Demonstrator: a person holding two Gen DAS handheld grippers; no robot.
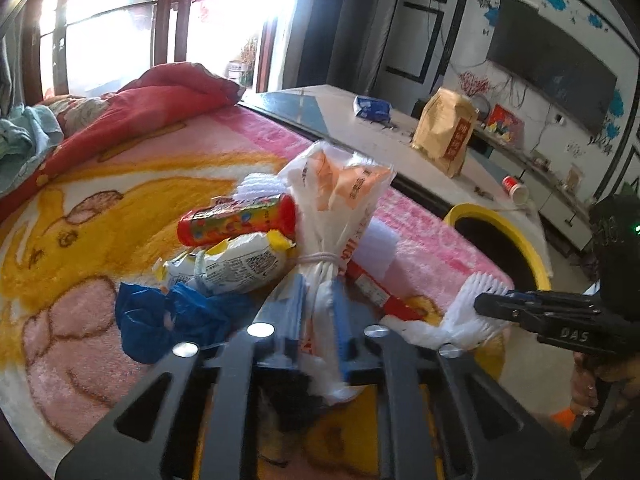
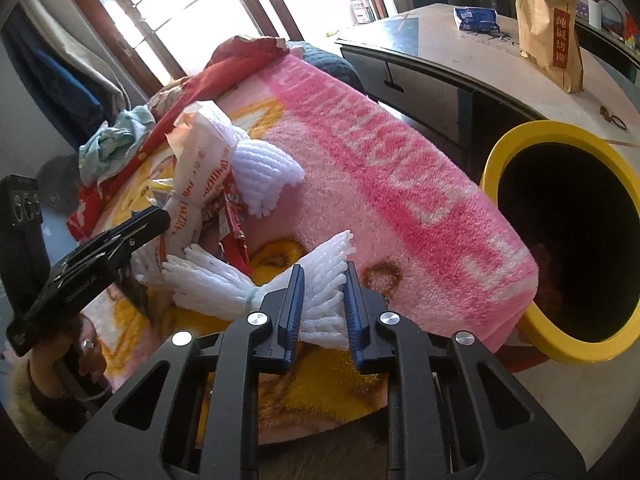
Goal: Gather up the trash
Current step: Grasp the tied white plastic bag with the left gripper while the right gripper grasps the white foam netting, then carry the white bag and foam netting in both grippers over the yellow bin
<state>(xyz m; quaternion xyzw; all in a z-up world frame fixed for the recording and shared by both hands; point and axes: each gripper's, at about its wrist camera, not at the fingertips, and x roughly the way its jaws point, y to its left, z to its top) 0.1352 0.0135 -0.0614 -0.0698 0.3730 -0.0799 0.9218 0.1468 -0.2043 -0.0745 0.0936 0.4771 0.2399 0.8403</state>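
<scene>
On a pink and yellow blanket (image 1: 80, 200) lies a heap of trash. My left gripper (image 1: 320, 300) is shut on the tied neck of a white plastic bag (image 1: 332, 200). Beside the bag lie a red tube (image 1: 240, 220), a yellow-white wrapper (image 1: 240, 264), a crumpled blue bag (image 1: 172, 316) and a red wrapper (image 1: 380, 288). My right gripper (image 2: 322, 288) is shut on a white foam net (image 2: 224, 280) at the blanket's near edge. A second foam net (image 2: 264, 176) rests further back. A yellow-rimmed black bin (image 2: 492, 160) stands open to the right of the bed.
Behind the bin is a pale table (image 1: 360, 140) with a brown paper bag (image 1: 444, 132), a blue packet (image 1: 372, 108) and a red paper cup (image 1: 516, 190). A red quilt (image 1: 160, 96) and a light cloth (image 2: 116, 140) are bunched at the bed's far end.
</scene>
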